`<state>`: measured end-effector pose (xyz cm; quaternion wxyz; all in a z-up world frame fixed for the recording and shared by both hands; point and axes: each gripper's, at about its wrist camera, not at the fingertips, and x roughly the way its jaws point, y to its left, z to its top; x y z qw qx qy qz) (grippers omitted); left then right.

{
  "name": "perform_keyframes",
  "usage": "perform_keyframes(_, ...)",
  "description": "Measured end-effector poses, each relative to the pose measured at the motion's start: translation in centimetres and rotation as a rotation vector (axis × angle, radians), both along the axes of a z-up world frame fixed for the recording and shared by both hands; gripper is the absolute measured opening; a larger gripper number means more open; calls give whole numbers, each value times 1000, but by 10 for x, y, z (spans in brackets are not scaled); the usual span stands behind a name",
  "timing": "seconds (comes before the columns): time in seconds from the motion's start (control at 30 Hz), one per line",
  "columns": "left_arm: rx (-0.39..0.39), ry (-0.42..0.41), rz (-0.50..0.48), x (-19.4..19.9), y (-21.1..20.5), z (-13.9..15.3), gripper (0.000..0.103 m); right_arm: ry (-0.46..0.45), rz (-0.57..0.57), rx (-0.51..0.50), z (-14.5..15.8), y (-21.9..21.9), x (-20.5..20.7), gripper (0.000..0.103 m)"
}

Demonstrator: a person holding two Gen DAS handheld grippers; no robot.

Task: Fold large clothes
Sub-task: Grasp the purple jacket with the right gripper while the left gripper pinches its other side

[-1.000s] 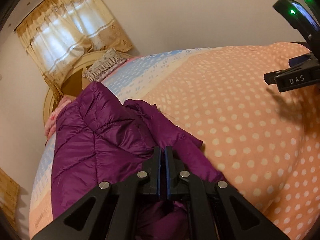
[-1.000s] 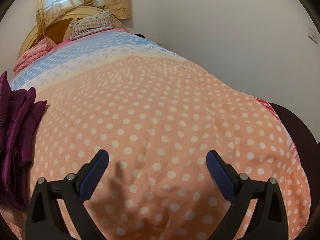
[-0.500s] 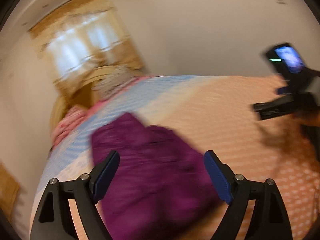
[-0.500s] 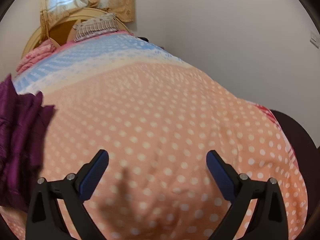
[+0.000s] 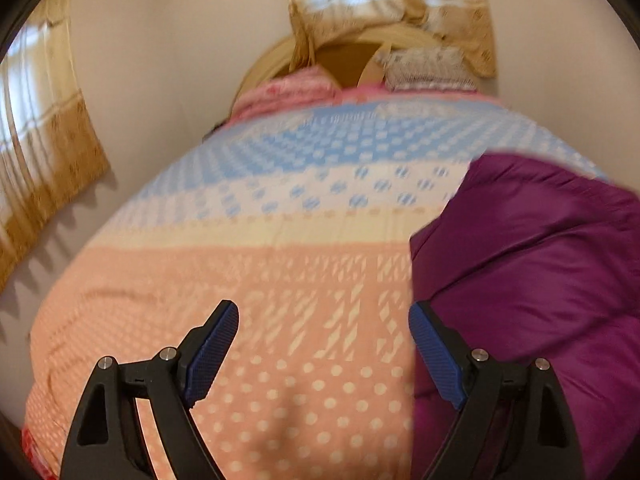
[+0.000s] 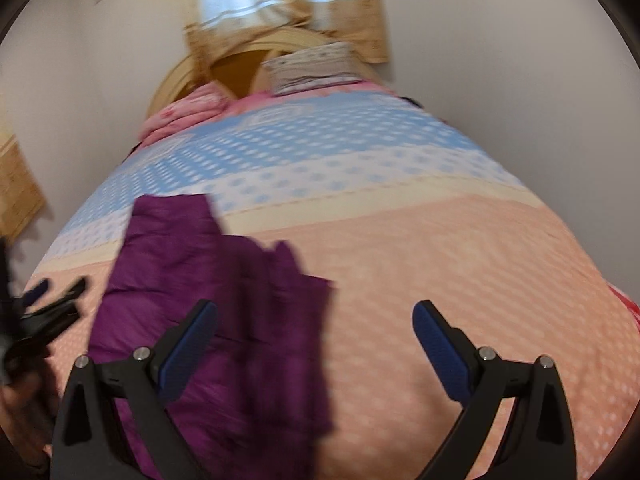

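Jacket (image 6: 224, 320) lies on bedspread (image 6: 440, 280), pillows (image 6: 312, 64) behind at headboard (image 6: 240, 60), w/ curtain (image 6: 280, 0) above.

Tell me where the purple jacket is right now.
The purple jacket lies on the polka-dot bedspread, left of centre in the right wrist view, partly behind the right gripper, and at the right edge of the left wrist view.

Both my wrist cameras look low along the bed (image 5: 240, 280) toward the headboard (image 6: 180, 76); the left sits further left, and both share the purple jacket (image 5: 540, 280) and pillows (image 6: 312, 66).
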<state>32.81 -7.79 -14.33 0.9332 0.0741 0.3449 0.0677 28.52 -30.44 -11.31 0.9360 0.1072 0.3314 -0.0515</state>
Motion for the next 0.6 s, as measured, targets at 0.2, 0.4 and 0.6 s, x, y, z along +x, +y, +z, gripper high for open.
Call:
perform_keyframes(0.2,-53,35,43,13,-11,-17,87,75,63,37,-32,19,33,99)
perform_keyframes(0.4,-44,33,-1,16,-26,-9,87,103,169,169,-47,18,28,22)
perform_keyframes(0.6,113,-75,-115,-11,-80,3,87,80,95,91,-30,0,-2,16)
